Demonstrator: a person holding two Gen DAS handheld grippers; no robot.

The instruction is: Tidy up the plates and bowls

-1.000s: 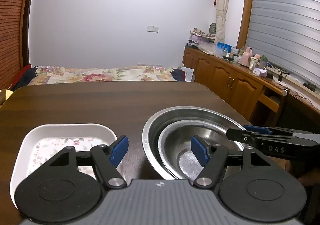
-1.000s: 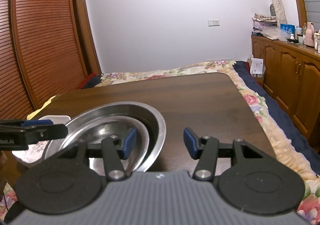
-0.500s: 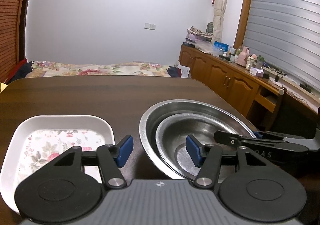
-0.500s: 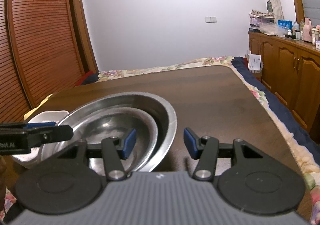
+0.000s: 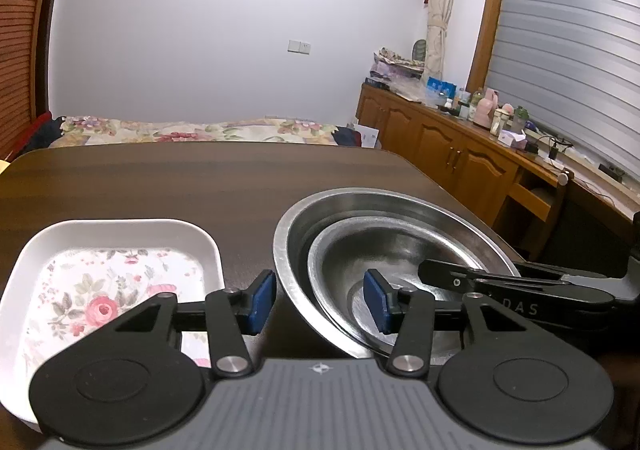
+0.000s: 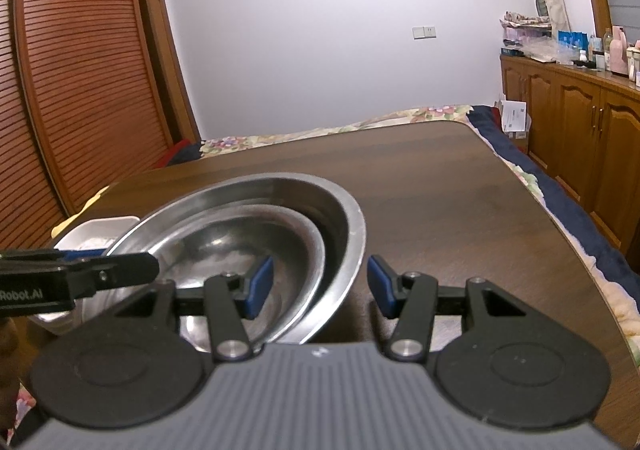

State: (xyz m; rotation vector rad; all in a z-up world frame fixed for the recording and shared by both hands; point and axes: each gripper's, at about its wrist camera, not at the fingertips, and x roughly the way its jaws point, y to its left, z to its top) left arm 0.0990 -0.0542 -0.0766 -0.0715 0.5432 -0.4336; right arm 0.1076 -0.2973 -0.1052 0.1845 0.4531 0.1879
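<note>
Two steel bowls are nested on the dark wooden table [image 5: 200, 177], a small bowl [image 5: 400, 262] inside a large bowl [image 5: 296, 226]. My left gripper [image 5: 320, 304] straddles their left rim, one blue pad outside and one inside; its jaws are closing and the pads stand clear of the metal. My right gripper [image 6: 320, 286] straddles the right rim of the large bowl [image 6: 352, 217] and small bowl [image 6: 304, 234], open, with gaps at both pads. Each gripper shows in the other's view, the right gripper [image 5: 440, 274] and the left gripper [image 6: 132, 270]. A white floral plate [image 5: 120, 234] lies left of the bowls.
Beyond the table's far edge is a bed with a floral cover [image 5: 192, 129]. Wooden cabinets [image 5: 460, 157] with bottles on top run along the right wall. A slatted wooden door [image 6: 80, 89] stands to the left. The white plate [image 6: 100, 228] peeks out behind the bowls.
The left gripper's pads have drawn closer together around the bowls' left rim. Both views have edged nearer to the bowls. The right gripper's opening looks the same.
</note>
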